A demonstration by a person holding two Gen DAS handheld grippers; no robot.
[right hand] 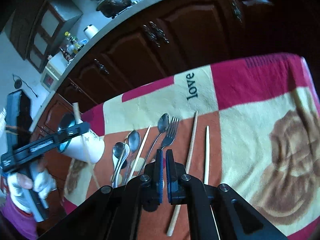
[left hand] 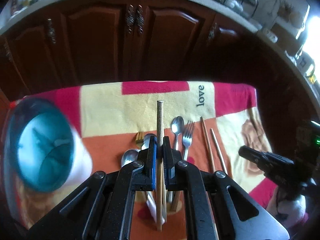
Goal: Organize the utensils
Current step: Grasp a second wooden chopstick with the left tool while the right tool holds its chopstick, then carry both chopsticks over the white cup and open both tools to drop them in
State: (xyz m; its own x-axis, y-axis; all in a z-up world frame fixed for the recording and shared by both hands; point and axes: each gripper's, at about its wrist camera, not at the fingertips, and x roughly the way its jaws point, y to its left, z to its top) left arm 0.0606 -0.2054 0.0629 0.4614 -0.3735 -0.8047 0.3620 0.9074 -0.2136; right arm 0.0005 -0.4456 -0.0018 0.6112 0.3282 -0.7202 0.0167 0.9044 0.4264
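Observation:
My left gripper (left hand: pixel 159 140) is shut on a wooden chopstick (left hand: pixel 160 120) and holds it above the table, pointing forward. It also shows in the right wrist view (right hand: pixel 79 129) beside a white cup with a blue inside (right hand: pixel 88 150), which lies tilted at the left (left hand: pixel 44 152). My right gripper (right hand: pixel 164 154) is shut and empty, low over the cloth. Spoons (right hand: pixel 133 140) (left hand: pixel 177 125), a fork (right hand: pixel 170 134) (left hand: pixel 188 134) and loose chopsticks (right hand: pixel 192 140) (left hand: pixel 208 144) lie on the patterned cloth (right hand: pixel 250 110).
Dark wooden cabinets (left hand: pixel 140 40) stand behind the table under a counter with kitchen items. The table's far edge (left hand: pixel 240 86) is close behind the utensils. A gloved hand (right hand: pixel 26 182) holds the left gripper.

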